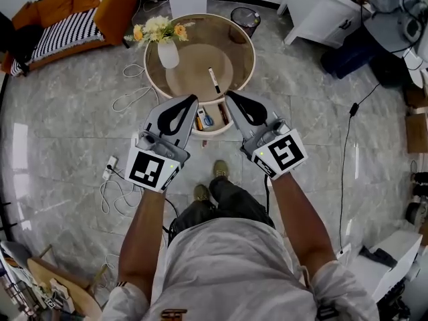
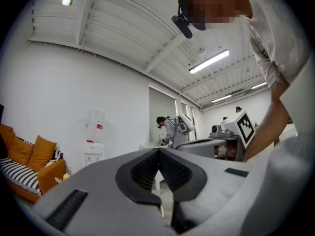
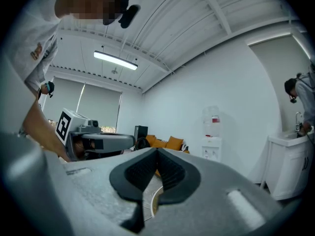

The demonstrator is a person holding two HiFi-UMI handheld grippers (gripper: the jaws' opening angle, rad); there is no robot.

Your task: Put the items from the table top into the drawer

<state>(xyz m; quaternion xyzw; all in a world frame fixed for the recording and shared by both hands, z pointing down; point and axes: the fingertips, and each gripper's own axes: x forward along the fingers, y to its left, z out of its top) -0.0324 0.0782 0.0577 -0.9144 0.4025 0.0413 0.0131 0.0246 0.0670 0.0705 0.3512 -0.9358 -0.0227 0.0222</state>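
**A:** Why are both tools at the near edge of the round glass-topped table with a pale wooden rim [image 1: 221, 17]?

**B:** That's where the table's open white drawer [image 1: 215, 131] juts out. The left gripper [image 1: 192, 100] is at the table's near-left and the right gripper [image 1: 229, 99] at its near-right, with the drawer between them. Both have their jaws pressed together with nothing in them (each gripper's own view shows the ribbed pads meeting). I'd say they're between pickups.

**A:** What's left on the table?

**B:** A black-and-white marker pen [image 1: 215, 80] lies near the table's middle, slightly toward the near-right. The white vase of yellow flowers [image 1: 168, 53] stands at the table's left rim and may be meant to stay. The drawer already holds blue-handled scissors [image 1: 208, 120] and a couple of small things I can't identify.

**A:** Is there room to reach it?

**B:** I think so. The glass around the pen is bare and the vase is well apart from it, so the right gripper could come in over the table's near rim. The risk is the drawer's lip, which is right under both tools. The jaws also need to open before they go down. The pen lies flat, so the grip will be low against the glass.

**A:** And the floor?

**B:** White cables [image 1: 127, 95] trail left of the table, and a dark mesh waste bin [image 1: 245, 20] stands beyond its far-right rim. Neither is in the way.
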